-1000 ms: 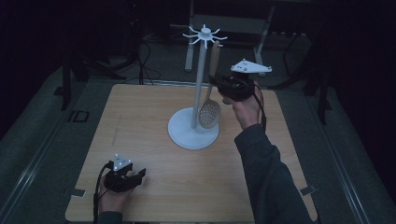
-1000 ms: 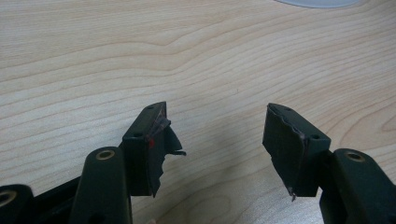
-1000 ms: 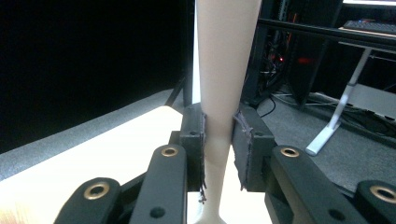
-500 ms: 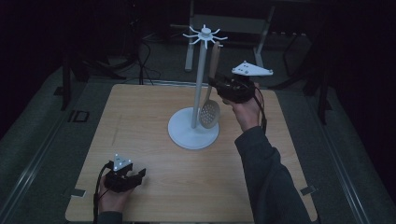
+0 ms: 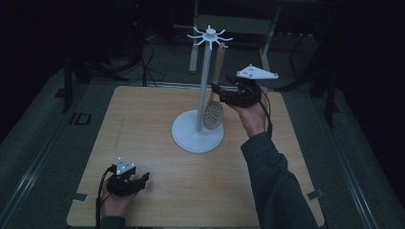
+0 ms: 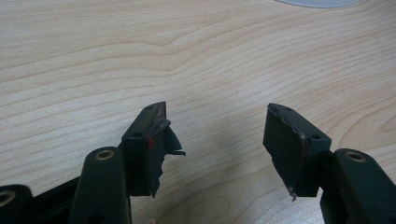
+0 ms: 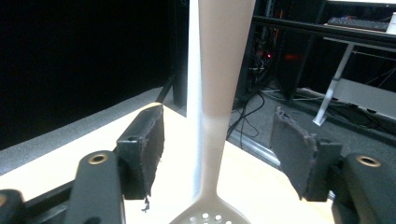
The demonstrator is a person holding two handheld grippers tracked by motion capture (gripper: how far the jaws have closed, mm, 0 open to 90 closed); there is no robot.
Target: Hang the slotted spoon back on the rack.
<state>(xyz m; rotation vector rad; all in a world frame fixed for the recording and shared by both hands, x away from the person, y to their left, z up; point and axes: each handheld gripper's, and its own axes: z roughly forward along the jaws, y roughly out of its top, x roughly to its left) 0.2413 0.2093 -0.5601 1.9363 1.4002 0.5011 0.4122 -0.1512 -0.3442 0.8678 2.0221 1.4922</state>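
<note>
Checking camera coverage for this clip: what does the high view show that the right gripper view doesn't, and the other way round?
High view: the whole white rack with its hooks, the left gripper resting low on the table, and both forearms.
Right gripper view: close up, its pads stand clear on either side of the handle, the jaws having just been opening.
Both: the slotted spoon hanging beside the rack's pole, and the right gripper at its handle.

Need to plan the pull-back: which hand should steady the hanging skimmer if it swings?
Right. The right gripper sits open around the skimmer handle on the rack, jaws just opened. The left gripper rests far off, near the table's front edge.
</note>
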